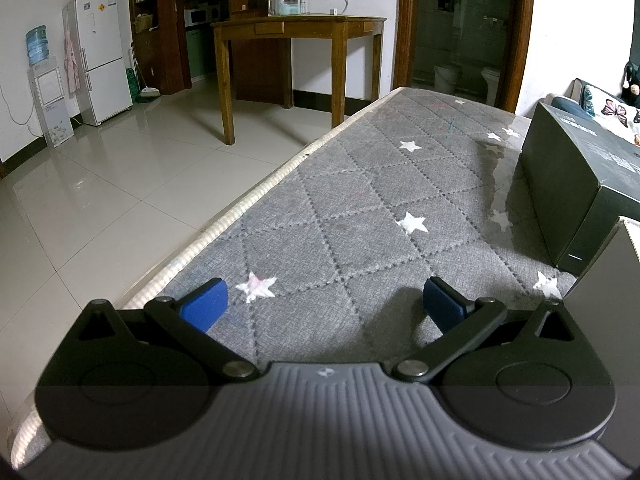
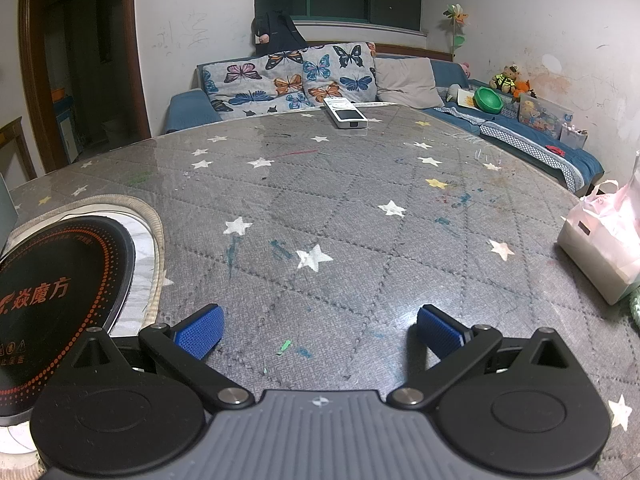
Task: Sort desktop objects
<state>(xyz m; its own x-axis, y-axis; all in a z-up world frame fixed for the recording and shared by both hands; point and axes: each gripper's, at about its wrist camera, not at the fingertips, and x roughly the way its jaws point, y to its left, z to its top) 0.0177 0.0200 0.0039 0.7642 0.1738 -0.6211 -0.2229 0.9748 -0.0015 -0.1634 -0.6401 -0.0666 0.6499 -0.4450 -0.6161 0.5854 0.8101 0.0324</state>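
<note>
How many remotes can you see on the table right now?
1. A white remote lies at the far edge of the table, in front of the sofa, in the right wrist view. Others may be hidden behind the dark box in the left view.

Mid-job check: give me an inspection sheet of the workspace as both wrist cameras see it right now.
Surface: grey star-print table cover, scribbled, under a clear sheet.
Job's things: white remote at the far edge; dark box on the right of the left view.
Clutter: pink bag at the right edge; round black cooktop set in the table.
Grippers: left gripper open, empty; right gripper open, empty.
Cables: nothing seen on the table.
Surroundings: sofa, wooden table, fridge.
</note>
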